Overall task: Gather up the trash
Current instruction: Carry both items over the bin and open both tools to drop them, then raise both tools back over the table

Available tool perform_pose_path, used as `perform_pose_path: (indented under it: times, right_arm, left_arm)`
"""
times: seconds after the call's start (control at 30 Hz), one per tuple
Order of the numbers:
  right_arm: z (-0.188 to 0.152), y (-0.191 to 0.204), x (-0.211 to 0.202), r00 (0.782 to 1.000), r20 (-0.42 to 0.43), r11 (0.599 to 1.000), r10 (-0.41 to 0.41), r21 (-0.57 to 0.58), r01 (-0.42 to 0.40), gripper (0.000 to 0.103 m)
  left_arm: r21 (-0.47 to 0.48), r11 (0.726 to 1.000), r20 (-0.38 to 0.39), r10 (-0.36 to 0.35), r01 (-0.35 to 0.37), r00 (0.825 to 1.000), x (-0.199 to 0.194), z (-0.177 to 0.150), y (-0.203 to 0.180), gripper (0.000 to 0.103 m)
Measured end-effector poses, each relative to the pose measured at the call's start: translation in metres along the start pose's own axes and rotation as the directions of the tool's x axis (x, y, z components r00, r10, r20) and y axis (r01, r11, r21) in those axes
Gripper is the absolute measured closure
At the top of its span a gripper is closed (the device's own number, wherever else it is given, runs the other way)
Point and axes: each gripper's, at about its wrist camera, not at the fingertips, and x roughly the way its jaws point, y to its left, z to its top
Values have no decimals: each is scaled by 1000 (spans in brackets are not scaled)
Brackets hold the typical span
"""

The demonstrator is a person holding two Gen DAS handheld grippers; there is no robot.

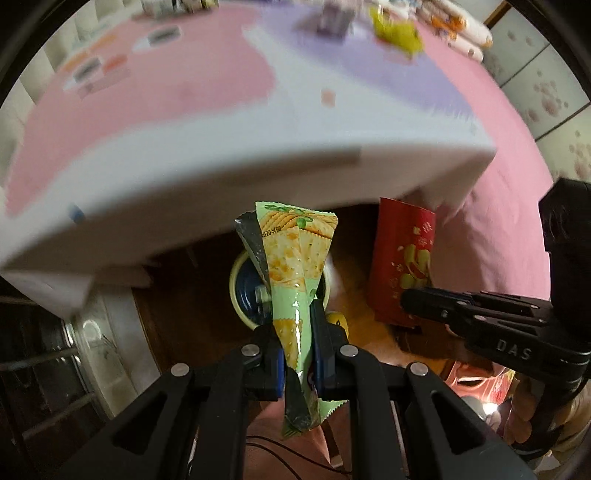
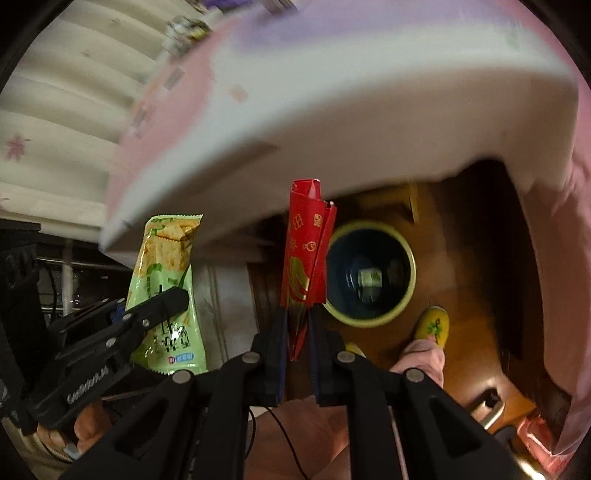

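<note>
Green cracker wrapper (image 1: pixel 295 280) clamped in my left hand-held gripper (image 1: pixel 299 347); red snack bag (image 2: pixel 304 258) pinched in my right hand-held gripper (image 2: pixel 298 332). Both held out past tabletop (image 1: pixel 221 177) front edge, above round bin (image 2: pixel 369 273) on floor, likely for dropping. Right view shows bin mouth unobstructed; left view half hides it behind wrapper.

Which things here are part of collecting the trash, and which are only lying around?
Job: green wrapper in left gripper; red wrapper in right gripper; bin on the floor.
Lying around: yellow slipper; yellow packet on the table.
</note>
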Motion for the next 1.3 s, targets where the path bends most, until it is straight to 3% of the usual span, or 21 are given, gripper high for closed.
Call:
perform_pose_path:
  times: [0.13, 0.43, 0.53, 0.6, 0.67, 0.77, 0.93, 1.3]
  right_arm:
    - [-5, -33, 58, 997, -64, 999, -32, 11, 33, 93]
    - [0, -98, 209, 984, -155, 995, -84, -65, 75, 89]
    - [4, -108, 240, 980, -165, 992, -109, -89, 95, 87]
    - [7, -115, 257, 979, -168, 991, -116, -88, 103, 68]
    - [11, -117, 261, 981, -153, 990, -119, -90, 106, 59]
    - [15, -115, 260, 983, -131, 989, -126, -91, 115, 59]
    - [19, -112, 244, 987, -87, 990, -133, -53, 129, 48]
    - [21, -84, 160, 994, -11, 994, -105, -18, 105, 47]
  left_arm:
    - [-18, 1000, -50, 19, -20, 999, 69, -14, 5, 94]
    - [-65, 992, -63, 101, -105, 993, 217, -24, 23, 89]
    - [-66, 991, -61, 112, -116, 992, 246, -19, 27, 69]
    - [-72, 989, -61, 127, -132, 990, 259, -19, 34, 40]
    - [-82, 986, -61, 137, -142, 989, 265, -18, 43, 29]
    - [-101, 983, -67, 150, -156, 986, 268, -19, 51, 17]
    - [-106, 982, -39, 155, -159, 987, 240, -15, 54, 12]
    - [-75, 987, 55, 145, -141, 988, 142, -7, 34, 12]
